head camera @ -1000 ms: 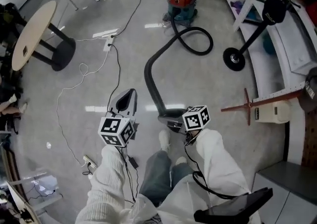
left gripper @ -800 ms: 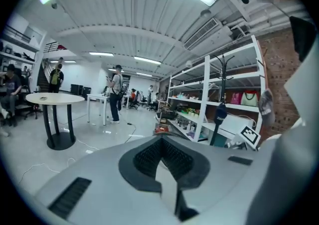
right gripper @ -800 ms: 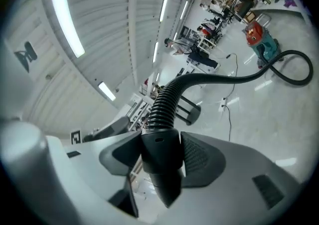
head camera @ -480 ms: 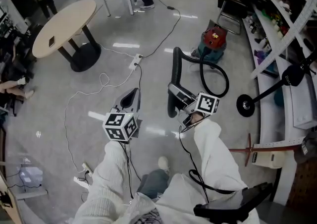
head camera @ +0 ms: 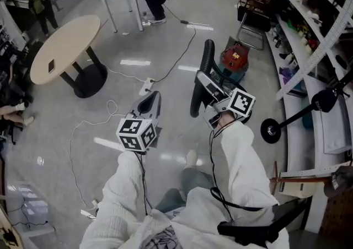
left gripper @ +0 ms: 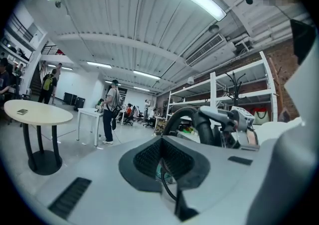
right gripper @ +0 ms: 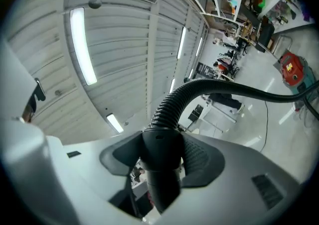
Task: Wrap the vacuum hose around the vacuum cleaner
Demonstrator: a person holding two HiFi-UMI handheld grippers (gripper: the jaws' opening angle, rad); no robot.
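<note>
Black ribbed vacuum hose (head camera: 208, 55) is pinched at its smooth cuff (right gripper: 159, 154) by our right gripper (head camera: 205, 84), which we hold up in the air with both jaws clamped on that cuff. From there the hose arcs over and runs down to the red vacuum cleaner (head camera: 235, 57), which stands on the floor (head camera: 110, 126) near the shelving (head camera: 309, 38). Our left gripper (head camera: 149, 104) hangs just beside, jaws pressed together on nothing. We judge the task barely begun: the free end is lifted, but no turn lies around the body, so all the wrapping remains.
</note>
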